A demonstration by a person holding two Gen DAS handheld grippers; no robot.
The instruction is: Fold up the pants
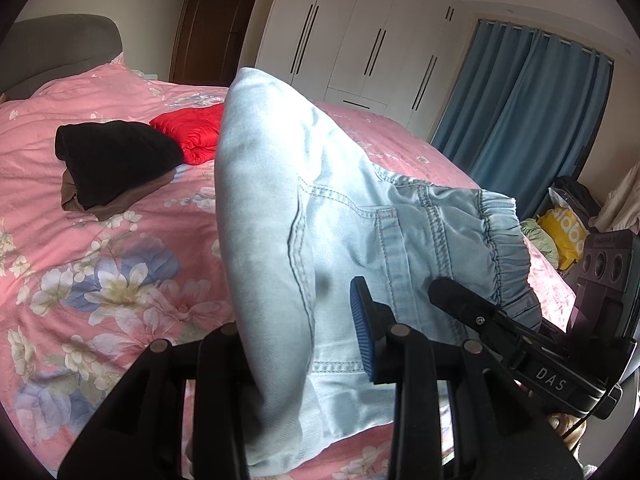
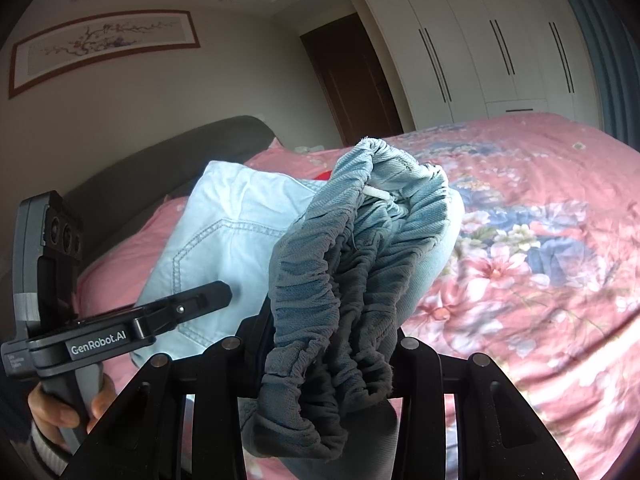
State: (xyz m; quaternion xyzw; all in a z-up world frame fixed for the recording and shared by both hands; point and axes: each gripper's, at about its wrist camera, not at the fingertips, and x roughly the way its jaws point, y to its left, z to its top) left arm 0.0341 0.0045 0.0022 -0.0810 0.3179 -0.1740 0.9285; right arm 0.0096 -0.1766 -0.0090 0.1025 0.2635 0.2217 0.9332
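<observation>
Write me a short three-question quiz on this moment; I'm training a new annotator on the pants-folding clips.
1. True or false: the light denim pants lie flat on the pink floral bedspread.
2. Which part of the pants does the right gripper clamp? A) leg cuff B) elastic waistband C) back pocket
3. What lies directly beside the red garment?

Key:
1. False; both grippers hold them lifted, the left gripper included.
2. B
3. The black garment, on top of a brown one.
</observation>
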